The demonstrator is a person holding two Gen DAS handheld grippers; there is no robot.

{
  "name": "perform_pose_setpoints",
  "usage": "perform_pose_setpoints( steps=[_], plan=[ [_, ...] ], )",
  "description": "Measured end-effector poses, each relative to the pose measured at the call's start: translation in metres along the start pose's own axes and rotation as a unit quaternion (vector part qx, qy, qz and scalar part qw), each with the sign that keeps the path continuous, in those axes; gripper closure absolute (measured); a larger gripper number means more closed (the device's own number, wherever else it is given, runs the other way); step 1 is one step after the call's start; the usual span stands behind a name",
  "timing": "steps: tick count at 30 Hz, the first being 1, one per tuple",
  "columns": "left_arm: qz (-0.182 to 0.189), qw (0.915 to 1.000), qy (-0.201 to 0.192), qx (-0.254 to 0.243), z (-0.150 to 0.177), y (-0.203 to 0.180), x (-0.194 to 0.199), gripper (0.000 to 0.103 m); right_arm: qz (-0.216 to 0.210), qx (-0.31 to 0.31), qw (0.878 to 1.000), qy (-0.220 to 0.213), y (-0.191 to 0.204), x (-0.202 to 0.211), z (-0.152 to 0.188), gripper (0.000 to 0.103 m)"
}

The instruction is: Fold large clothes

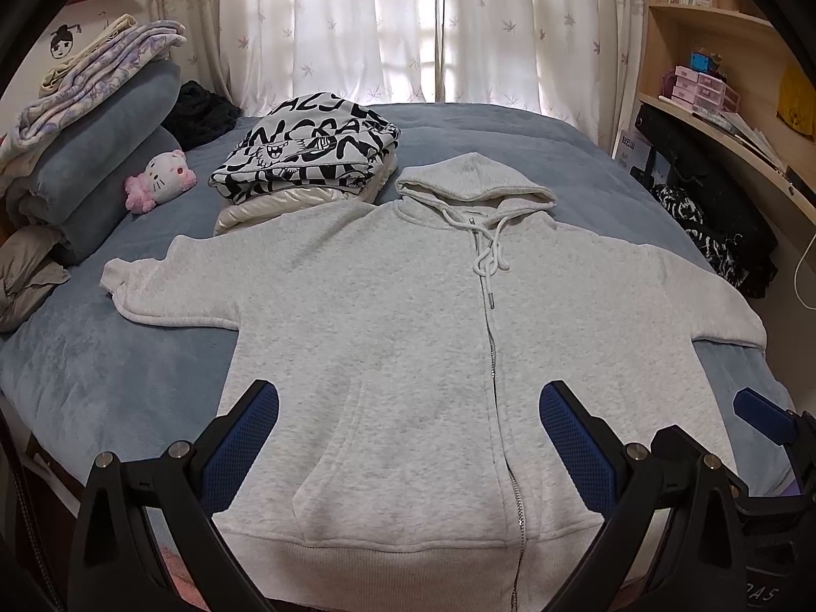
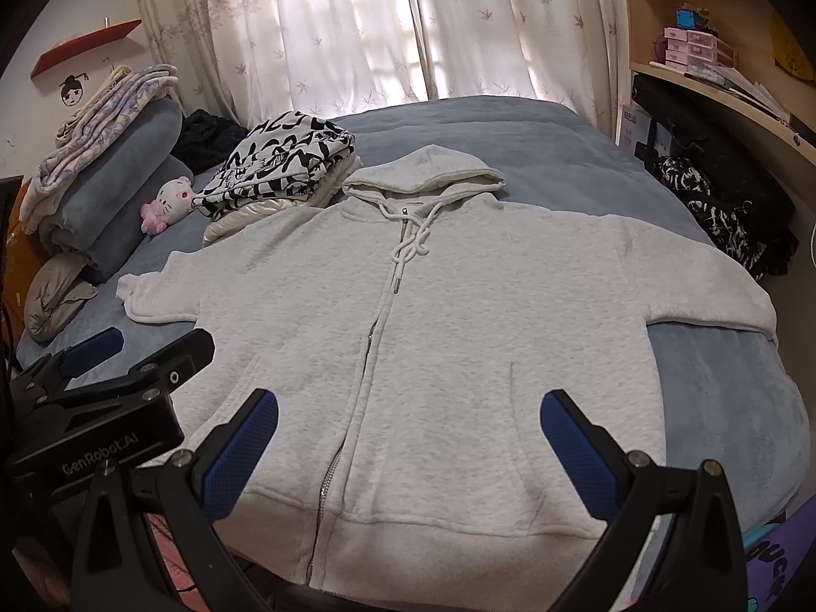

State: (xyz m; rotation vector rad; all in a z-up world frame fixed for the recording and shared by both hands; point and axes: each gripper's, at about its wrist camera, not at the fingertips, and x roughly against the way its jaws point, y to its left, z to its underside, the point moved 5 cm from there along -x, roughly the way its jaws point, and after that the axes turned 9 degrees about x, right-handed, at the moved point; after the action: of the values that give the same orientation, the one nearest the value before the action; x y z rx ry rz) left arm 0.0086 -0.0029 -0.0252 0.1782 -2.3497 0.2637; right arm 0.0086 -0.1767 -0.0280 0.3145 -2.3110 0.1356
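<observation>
A light grey zip-up hoodie (image 1: 408, 316) lies flat and face up on the blue bed (image 1: 102, 367), sleeves spread out, hood toward the window, hem toward me. It also shows in the right wrist view (image 2: 459, 316). My left gripper (image 1: 408, 408) is open and empty, hovering above the hoodie's lower left front near the hem. My right gripper (image 2: 408, 418) is open and empty above the lower right front. Each gripper shows at the edge of the other's view: the right one (image 1: 765, 418), the left one (image 2: 102, 357).
A folded black-and-white patterned garment (image 1: 311, 148) sits on a cream jacket (image 1: 265, 209) behind the hoodie's left shoulder. A white cat plush (image 1: 163, 178), stacked blue bedding (image 1: 97, 163) and a dark garment (image 1: 204, 112) lie at left. Shelves (image 1: 724, 81) and a black bag (image 1: 714, 204) stand at right.
</observation>
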Motion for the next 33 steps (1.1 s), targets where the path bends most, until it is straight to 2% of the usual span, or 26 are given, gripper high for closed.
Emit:
perform_pose_setpoints(
  steps=[12,17,23,27,33],
  plan=[
    [0.001,1.0,-0.003,-0.006,0.0,-0.008,0.002,0.002,0.007,0.001,1.0,-0.007,-0.004,0.007,0.001,0.0],
    [0.01,0.9999,-0.009,-0.011,-0.01,-0.018,0.001,0.001,0.013,0.006,1.0,-0.008,-0.008,0.009,-0.001,0.0],
    [0.016,0.9985,-0.038,-0.037,-0.032,-0.043,0.003,0.001,0.048,0.026,0.998,-0.023,-0.023,0.017,-0.015,0.0],
    [0.036,0.9968,-0.055,-0.045,-0.052,-0.067,0.006,0.001,0.061,0.024,0.997,-0.032,-0.043,0.025,-0.029,0.0],
    [0.063,0.9928,-0.079,-0.065,-0.078,-0.111,0.006,0.001,0.136,0.039,0.989,-0.049,-0.087,0.037,-0.049,0.0]
  ],
)
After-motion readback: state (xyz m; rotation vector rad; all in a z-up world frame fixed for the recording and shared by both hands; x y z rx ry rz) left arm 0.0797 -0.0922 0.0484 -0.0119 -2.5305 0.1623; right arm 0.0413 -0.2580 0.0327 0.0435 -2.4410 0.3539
